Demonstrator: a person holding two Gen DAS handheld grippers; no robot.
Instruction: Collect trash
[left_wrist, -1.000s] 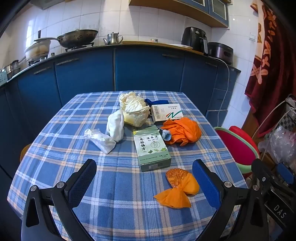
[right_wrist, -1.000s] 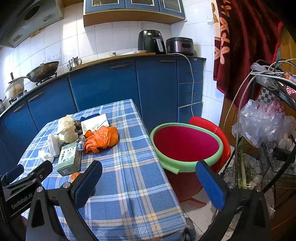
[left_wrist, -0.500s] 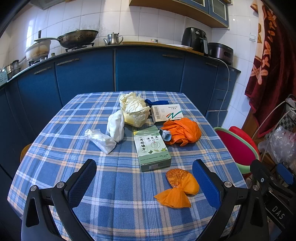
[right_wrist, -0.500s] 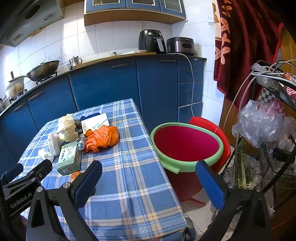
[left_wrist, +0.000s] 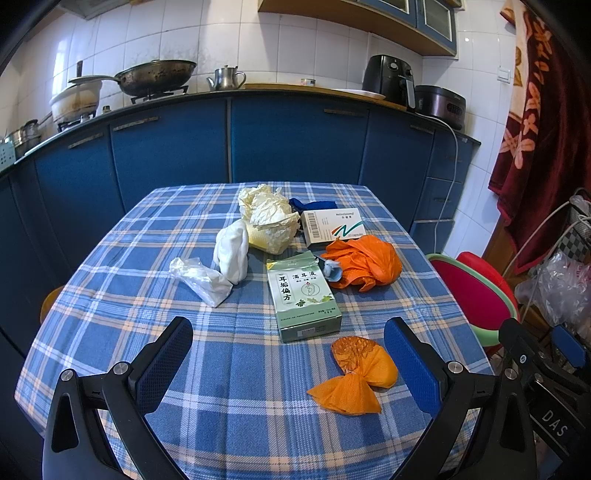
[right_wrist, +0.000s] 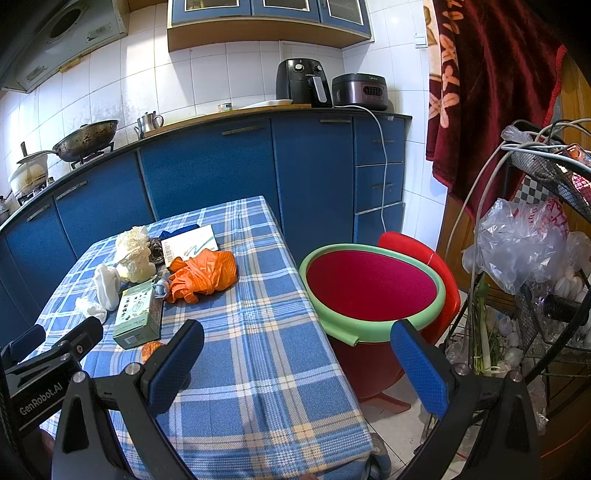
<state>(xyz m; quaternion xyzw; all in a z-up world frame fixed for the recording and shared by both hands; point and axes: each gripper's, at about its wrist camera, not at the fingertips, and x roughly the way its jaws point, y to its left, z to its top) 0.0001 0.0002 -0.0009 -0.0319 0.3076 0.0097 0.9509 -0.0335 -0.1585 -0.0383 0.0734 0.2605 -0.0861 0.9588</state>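
Both sets of jaws spread wide and empty: left hand-held gripper (left_wrist: 288, 363) hovers over the desk's (left_wrist: 110, 295) near edge, right hand-held gripper (right_wrist: 297, 363) at its right edge. Nearest trash, the orange wrapper (left_wrist: 354, 374), near the near-right corner, looks featherlight and crinkly; pinch its twisted waist.

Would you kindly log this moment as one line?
left gripper: open, empty | right gripper: open, empty | orange wrapper: on table, untouched

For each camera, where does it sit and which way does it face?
Left wrist: on the left gripper, above the near table edge, facing the trash and cabinets; its open jaws show.
Right wrist: on the right gripper, at the table's right corner, facing the red bin; open jaws show.
Shared: green box, bin.
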